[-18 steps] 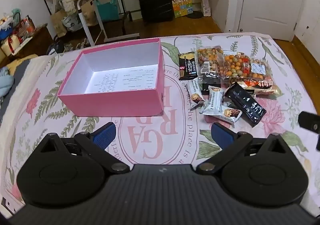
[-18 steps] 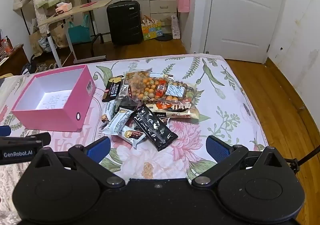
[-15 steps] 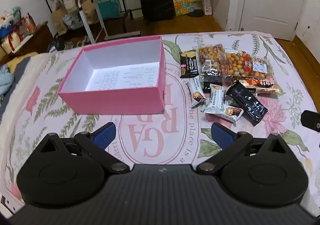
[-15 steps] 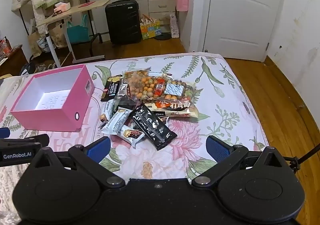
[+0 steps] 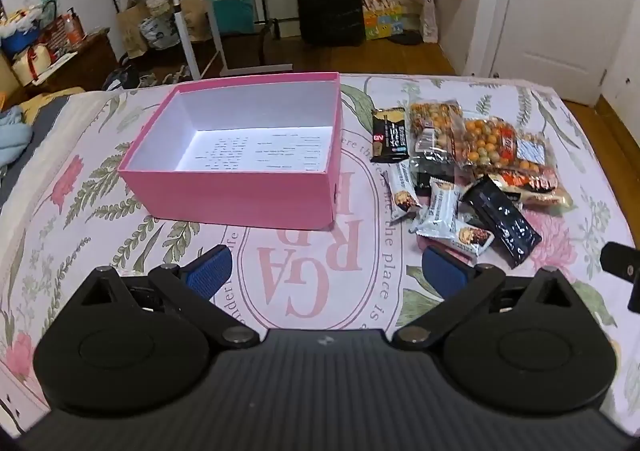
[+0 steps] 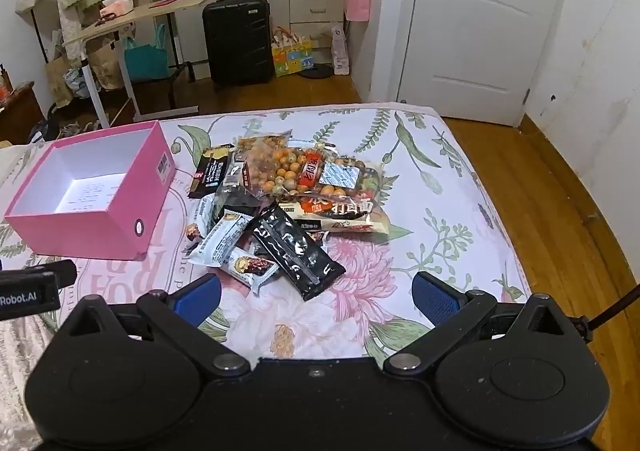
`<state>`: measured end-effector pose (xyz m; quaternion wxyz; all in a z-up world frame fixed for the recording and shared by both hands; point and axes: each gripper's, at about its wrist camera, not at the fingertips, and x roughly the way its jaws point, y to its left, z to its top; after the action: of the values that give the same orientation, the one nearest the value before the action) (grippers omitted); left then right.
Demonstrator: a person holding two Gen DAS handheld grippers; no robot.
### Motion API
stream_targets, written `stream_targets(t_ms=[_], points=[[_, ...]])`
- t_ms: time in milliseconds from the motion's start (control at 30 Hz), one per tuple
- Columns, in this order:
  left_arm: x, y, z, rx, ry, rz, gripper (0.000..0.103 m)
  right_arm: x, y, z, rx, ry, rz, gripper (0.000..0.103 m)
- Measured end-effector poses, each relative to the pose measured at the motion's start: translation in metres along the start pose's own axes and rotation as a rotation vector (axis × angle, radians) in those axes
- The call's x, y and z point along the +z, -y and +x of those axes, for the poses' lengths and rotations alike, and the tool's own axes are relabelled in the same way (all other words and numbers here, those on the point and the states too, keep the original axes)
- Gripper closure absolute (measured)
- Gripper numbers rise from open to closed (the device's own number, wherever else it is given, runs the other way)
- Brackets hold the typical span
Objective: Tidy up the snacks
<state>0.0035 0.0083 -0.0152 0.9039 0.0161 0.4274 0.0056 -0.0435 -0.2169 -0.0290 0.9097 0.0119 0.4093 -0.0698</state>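
Right wrist view: your right gripper [image 6: 316, 297] hangs over the bed [image 6: 432, 187], jaws wide apart, nothing held. Left gripper [image 5: 326, 271] likewise spread and unloaded. Snack pile [image 6: 280, 203] lies just ahead, beside the pink box [image 6: 100, 239], which holds no snacks. Step: first pick, likely the nearest black packet [image 6: 298, 253]; lower and straddle it.

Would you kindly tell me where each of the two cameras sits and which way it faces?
Left wrist: on the left gripper, above the bed, facing the pink box; its open fingers show, and the right gripper's tip at the right edge.
Right wrist: on the right gripper, facing the snack pile and door; its open fingers show.
Both views share the box, snacks and black suitcase.
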Motion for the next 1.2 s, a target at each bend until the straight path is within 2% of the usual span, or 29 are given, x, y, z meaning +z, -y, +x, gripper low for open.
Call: stream_targets(t_ms=[433, 733, 900, 1200], points=[[-0.01, -0.003, -0.001, 0.006, 0.056, -0.005, 0.0, -0.001, -0.003, -0.003, -0.013, 0.017, -0.02, 0.0], [-0.011, -0.001, -0.009, 0.002, 0.047, 0.007, 0.0, -0.003, -0.003, -0.006, 0.024, 0.038, -0.036, 0.001], [-0.011, -0.006, -0.006, -0.019, 0.032, -0.028, 0.0, -0.003, -0.007, -0.003, 0.042, 0.027, -0.039, 0.001], [-0.011, -0.009, -0.004, -0.018, 0.031, -0.04, 0.0, -0.004, -0.011, -0.002, 0.037, 0.029, -0.047, 0.001]])
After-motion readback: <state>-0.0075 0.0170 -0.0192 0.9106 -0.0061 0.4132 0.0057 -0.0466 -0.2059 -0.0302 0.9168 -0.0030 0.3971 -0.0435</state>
